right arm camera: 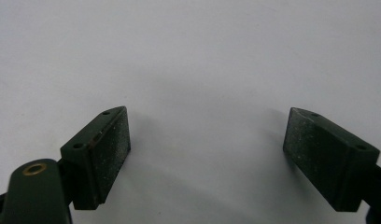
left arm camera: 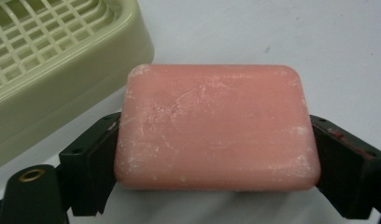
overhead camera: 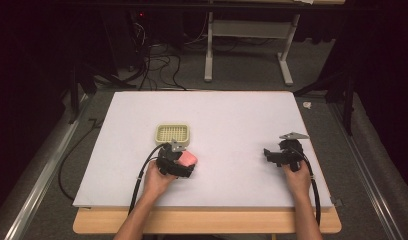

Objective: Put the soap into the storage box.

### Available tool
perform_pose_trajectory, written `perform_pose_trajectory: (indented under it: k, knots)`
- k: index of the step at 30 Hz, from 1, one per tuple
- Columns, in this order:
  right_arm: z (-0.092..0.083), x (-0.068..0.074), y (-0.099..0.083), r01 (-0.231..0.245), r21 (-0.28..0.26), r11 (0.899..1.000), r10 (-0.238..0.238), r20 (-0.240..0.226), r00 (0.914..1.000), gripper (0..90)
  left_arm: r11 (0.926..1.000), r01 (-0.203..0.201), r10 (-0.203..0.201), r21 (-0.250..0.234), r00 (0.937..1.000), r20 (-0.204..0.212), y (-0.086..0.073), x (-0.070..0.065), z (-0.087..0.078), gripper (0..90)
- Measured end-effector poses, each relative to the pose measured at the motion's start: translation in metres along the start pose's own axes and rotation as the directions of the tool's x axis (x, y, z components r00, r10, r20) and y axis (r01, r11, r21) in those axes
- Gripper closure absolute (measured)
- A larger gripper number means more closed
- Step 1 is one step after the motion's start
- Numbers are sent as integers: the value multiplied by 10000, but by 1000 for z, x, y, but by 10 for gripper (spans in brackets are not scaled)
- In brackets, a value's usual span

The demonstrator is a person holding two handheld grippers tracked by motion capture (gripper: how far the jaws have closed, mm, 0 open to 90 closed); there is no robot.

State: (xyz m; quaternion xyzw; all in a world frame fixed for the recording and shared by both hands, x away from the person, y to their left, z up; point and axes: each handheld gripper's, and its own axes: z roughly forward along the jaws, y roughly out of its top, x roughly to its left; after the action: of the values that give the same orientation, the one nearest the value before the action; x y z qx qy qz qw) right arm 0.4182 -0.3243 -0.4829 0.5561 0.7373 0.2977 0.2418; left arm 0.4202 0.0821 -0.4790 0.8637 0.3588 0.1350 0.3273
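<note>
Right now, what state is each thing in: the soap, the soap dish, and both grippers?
Pink soap bar: clamped between the left gripper's jaws, beside the dish, not in it.
Soap dish: upright on the white table, empty, grid insert in place.
Left gripper: shut on the soap.
Right gripper: open, nothing between its jaws, over bare table.

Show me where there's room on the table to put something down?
The whole far half of the table beyond the dish is bare, and so is the middle between the left gripper and right gripper. It's crowded by the dish and soap.
</note>
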Motion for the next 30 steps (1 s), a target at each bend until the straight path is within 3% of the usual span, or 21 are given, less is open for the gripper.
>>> perform_pose_trajectory:
  k: [6, 14, 30]
  knots:
    - [0, 0, 0, 14, -9, 10000, -14, 7, 10000, 154, 9997, -120, 116, 196, 9997, 207, 1, -1, -2, 137]
    - [0, 0, 0, 13, -9, 10000, -13, 9, 10000, 155, 9998, 76, -81, 207, 9998, 203, 1, -1, -4, 138]
    - [0, 0, 0, 10, -8, 10000, -10, 10, 10000, 154, 9980, 192, -181, -606, 9996, 195, 5, -4, -32, 138]
